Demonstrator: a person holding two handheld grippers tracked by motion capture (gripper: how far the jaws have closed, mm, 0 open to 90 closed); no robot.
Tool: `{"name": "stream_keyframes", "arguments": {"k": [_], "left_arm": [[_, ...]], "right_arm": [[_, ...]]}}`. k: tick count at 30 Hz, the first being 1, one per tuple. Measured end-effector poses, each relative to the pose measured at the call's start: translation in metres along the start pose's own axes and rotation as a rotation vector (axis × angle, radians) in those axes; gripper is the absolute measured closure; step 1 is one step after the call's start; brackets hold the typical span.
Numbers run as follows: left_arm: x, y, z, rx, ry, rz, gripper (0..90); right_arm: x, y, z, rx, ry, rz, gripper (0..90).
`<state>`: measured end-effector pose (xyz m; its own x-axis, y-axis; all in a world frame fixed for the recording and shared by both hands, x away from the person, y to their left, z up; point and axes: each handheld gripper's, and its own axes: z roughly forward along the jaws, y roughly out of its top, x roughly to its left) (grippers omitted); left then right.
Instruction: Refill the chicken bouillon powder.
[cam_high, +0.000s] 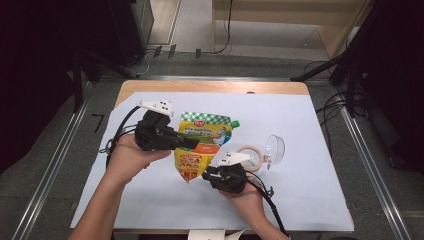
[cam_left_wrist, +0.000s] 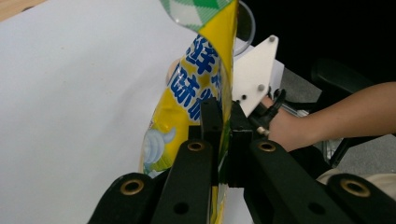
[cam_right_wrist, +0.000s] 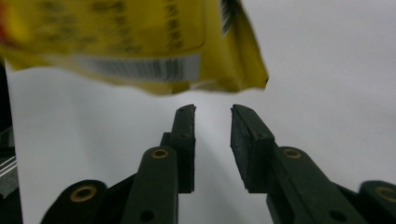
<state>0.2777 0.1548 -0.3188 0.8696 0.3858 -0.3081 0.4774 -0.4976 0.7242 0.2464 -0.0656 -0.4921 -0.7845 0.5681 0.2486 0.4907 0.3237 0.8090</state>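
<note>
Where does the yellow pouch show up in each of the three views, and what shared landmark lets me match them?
High view: yellow pouch at table centre, clamped by the left gripper.
Left gripper view: centre, rising edge-on from between the shut jaws.
Right gripper view: top left, its lower edge above the open jaws.
Shared landmark: the white table cover.

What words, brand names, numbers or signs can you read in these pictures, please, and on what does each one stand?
Large blue Chinese characters on the yellow pouch, seen in the left gripper view: cut off by the fold and the left claw, not readable in full.
Red brand logo near the pouch's top, high view: too small to read.
Barcode and dark print on the pouch's back, right gripper view: blurred, digits unreadable.
Nothing legible elsewhere.
</note>
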Motion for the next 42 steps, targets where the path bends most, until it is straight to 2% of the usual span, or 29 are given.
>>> {"name": "stream_keyframes", "arguments": {"k": [3, 6, 9, 13, 15, 17, 20, 24, 27, 30, 32, 34, 37, 42], "left_arm": [[-0.005, 0.001, 0.0, 0.002, -0.031, -0.007, 90.0], [-0.005, -0.001, 0.003, -0.003, -0.045, -0.029, 90.0], [-0.001, -0.003, 0.003, -0.02, -0.058, -0.063, 90.0], [0.003, -0.004, 0.0, -0.041, -0.04, -0.091, 90.0], [0.002, -0.003, 0.002, -0.04, -0.034, -0.088, 90.0], [-0.003, -0.001, 0.007, -0.032, -0.006, -0.071, 90.0], [-0.004, -0.001, 0.011, -0.033, 0.006, -0.077, 89.4], [-0.004, -0.001, 0.018, -0.047, 0.004, -0.086, 87.9], [-0.005, 0.0, 0.024, -0.043, 0.012, -0.084, 86.3], [-0.006, 0.002, 0.029, -0.03, 0.008, -0.082, 85.3], [-0.007, 0.003, 0.032, -0.024, 0.014, -0.081, 84.8], [-0.007, 0.003, 0.037, 0.002, 0.031, -0.085, 83.6], [-0.005, 0.002, 0.044, 0.0, 0.005, -0.098, 83.5], [-0.007, 0.004, 0.053, 0.026, 0.014, -0.084, 81.0]], "right_arm": [[-0.001, -0.001, 0.0, -0.019, -0.019, -0.003, 79.8], [-0.002, -0.001, -0.002, -0.051, -0.013, -0.002, 80.6], [0.002, 0.0, -0.002, -0.058, -0.01, -0.044, 77.1], [0.011, 0.001, -0.003, -0.057, -0.019, -0.116, 75.0], [0.018, 0.002, -0.004, -0.051, -0.03, -0.166, 73.3], [0.024, 0.002, -0.003, -0.04, -0.039, -0.209, 72.7], [0.029, 0.001, -0.003, -0.039, -0.01, -0.21, 72.8], [0.037, 0.001, -0.006, -0.029, -0.009, -0.253, 72.9], [0.042, 0.001, -0.007, -0.03, 0.009, -0.258, 73.4], [0.045, 0.001, -0.008, -0.034, 0.023, -0.255, 73.1], [0.046, 0.0, -0.009, -0.032, 0.028, -0.26, 73.1], [0.048, 0.0, -0.01, -0.045, 0.034, -0.271, 71.6], [0.054, 0.0, -0.011, -0.039, 0.031, -0.296, 70.0], [0.057, 0.001, -0.013, -0.044, 0.054, -0.282, 68.7]]}}
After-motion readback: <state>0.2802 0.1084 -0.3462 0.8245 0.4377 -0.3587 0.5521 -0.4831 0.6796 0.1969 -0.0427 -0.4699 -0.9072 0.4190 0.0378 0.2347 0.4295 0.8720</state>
